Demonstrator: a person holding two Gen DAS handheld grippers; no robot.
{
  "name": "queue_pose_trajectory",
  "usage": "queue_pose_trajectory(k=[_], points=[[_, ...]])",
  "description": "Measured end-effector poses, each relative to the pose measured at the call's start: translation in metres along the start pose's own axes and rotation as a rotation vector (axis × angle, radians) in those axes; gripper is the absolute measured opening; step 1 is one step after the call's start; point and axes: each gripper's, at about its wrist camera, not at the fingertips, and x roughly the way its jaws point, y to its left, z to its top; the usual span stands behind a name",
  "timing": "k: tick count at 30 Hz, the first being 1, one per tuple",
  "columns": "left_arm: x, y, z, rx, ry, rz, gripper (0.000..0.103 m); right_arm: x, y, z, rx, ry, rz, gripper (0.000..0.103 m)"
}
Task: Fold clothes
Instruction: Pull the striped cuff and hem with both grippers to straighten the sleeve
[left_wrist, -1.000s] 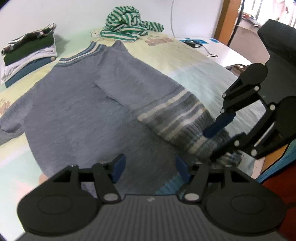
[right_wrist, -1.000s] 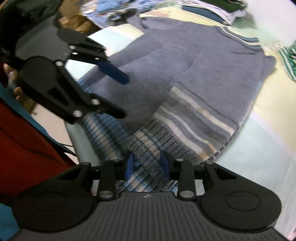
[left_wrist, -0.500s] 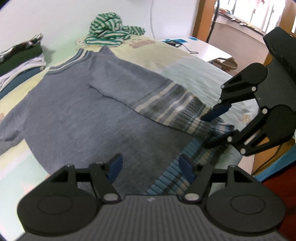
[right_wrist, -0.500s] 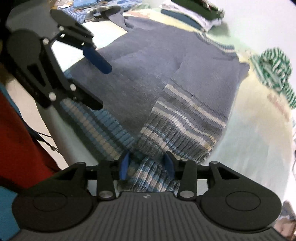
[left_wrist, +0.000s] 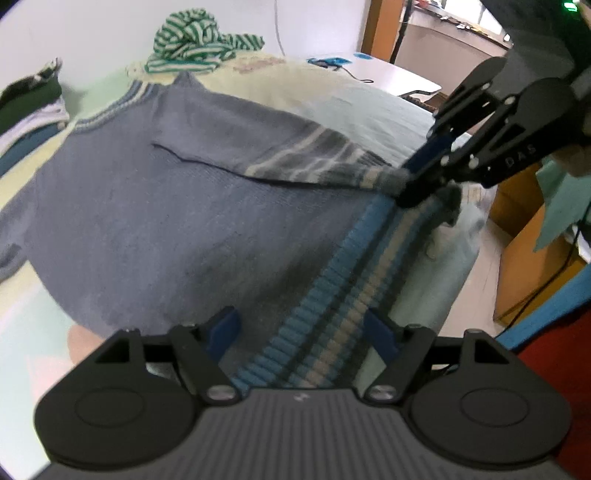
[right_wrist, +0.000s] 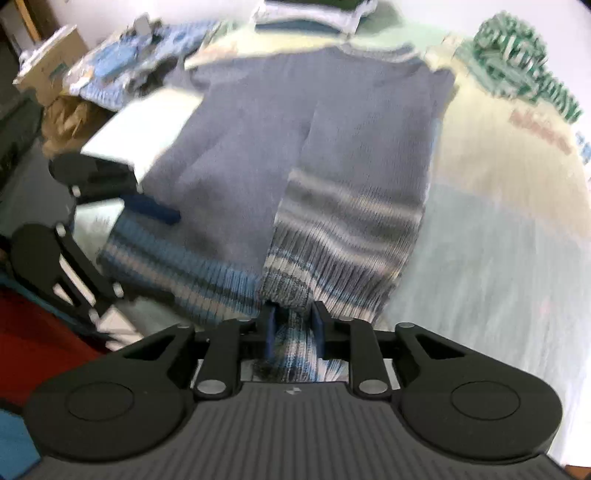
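White wall (left_wrist: 110, 44), wooden doorframe (left_wrist: 373, 29)

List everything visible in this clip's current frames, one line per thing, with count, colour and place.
sweater: one, grey-blue with striped cuffs and hem, spread flat on the bed, one sleeve folded across its front.
bed cover: one, pale yellow and mint, under the sweater.
striped garment: one, green and white, crumpled at the far end of the bed.
folded clothes stack: one pile, dark green, white and blue, far corner.
cardboard box: one, brown, beside the bed.
white table: one, beyond the bed.
left claw: black, blue pads, jaws opening, astride the striped hem.
right claw: black, jaws closing on the sleeve cuff.
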Motion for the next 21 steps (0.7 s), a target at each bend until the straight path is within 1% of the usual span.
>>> queue_pose_trajectory(k=[1, 5, 6, 8, 10, 11, 12, 13, 15, 17, 19, 21], points=[[-0.002, 0.0, -0.003, 0.008, 0.001, 0.002, 0.077, 0.0, 0.0, -0.003, 0.008, 0.016, 0.009, 0.027], [-0.013, 0.004, -0.017, 0.045, 0.022, 0.018, 0.077, -0.011, -0.003, -0.008, 0.056, -0.026, 0.009, 0.027], [-0.015, 0.005, -0.019, 0.051, 0.026, 0.021, 0.077, -0.014, 0.0, -0.007, 0.049, -0.046, 0.006, 0.028], [-0.019, 0.008, -0.021, 0.047, 0.029, 0.016, 0.077, -0.013, 0.008, -0.007, 0.024, -0.074, -0.006, 0.034], [-0.018, 0.008, -0.021, 0.051, 0.034, 0.019, 0.077, -0.005, 0.013, -0.008, 0.0, -0.068, -0.025, 0.034], [-0.018, 0.006, -0.021, 0.06, 0.037, 0.022, 0.077, -0.001, 0.012, -0.01, -0.003, -0.062, -0.045, 0.031], [-0.018, 0.005, -0.021, 0.074, 0.038, 0.026, 0.077, 0.003, 0.011, -0.011, -0.007, -0.055, -0.064, 0.027], [-0.018, 0.003, -0.022, 0.089, 0.04, 0.03, 0.077, 0.005, 0.01, -0.012, -0.004, -0.052, -0.075, 0.016], [-0.018, 0.001, -0.022, 0.105, 0.047, 0.033, 0.077, -0.001, 0.004, -0.01, 0.034, -0.057, -0.058, 0.013], [-0.018, 0.002, -0.021, 0.11, 0.058, 0.031, 0.077, -0.009, 0.001, -0.007, 0.057, -0.072, -0.037, 0.012], [-0.018, 0.003, -0.02, 0.107, 0.067, 0.031, 0.077, -0.017, 0.004, -0.003, 0.028, -0.085, -0.027, 0.012], [-0.017, 0.001, -0.017, 0.1, 0.08, 0.042, 0.078, -0.016, 0.006, 0.001, 0.007, -0.078, -0.005, 0.012]])
